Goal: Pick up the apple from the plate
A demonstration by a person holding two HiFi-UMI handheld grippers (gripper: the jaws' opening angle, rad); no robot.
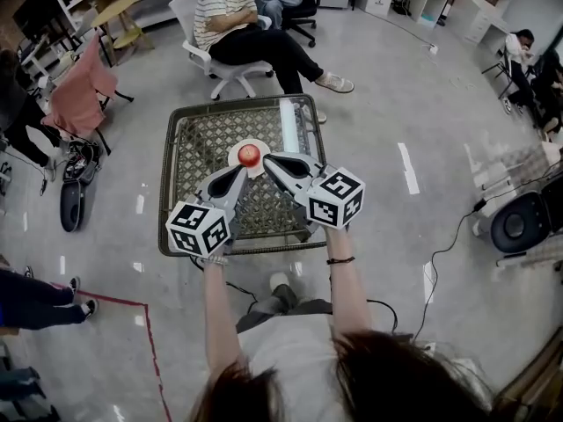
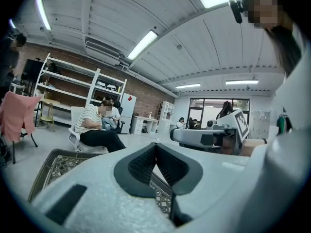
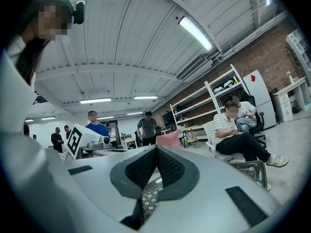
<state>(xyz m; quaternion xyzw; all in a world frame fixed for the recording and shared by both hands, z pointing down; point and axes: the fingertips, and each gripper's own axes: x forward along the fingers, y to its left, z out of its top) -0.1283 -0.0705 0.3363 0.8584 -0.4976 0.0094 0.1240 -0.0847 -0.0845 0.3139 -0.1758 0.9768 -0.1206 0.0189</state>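
Looking down from the head view, you see a glossy pale grey floor point(image 1: 413, 95) with a rectangular table point(image 1: 180, 148) standing on it. The table has a dark metal frame and a woven, diamond-pattern lattice top.

Beyond the table's far edge, a person in a striped shirt point(image 1: 220, 11) sits on a white swivel chair. A chair draped in pink cloth point(image 1: 81, 95) stands well off to the left. A thin black cable point(image 1: 447, 244) trails across the floor at the right.

Your left gripper point(image 1: 239, 174) and right gripper point(image 1: 271, 161) are smooth grey wedges, each carrying a cube with square markers. They reach over the table's near half and converge toward its centre. In each gripper view the ribbed black pads meet at the tip, so both the left gripper point(image 2: 155, 145) and the right gripper point(image 3: 156, 149) are clenched with nothing between them.

A white cylindrical roll point(image 1: 288, 123) lies along the table's far right side, apart from the plate.

The small round white plate point(image 1: 235, 158) sits at the table's centre, with both gripper tips just beside its near edge. The round, shiny red apple point(image 1: 250, 154) rests on the plate, ungrasped.
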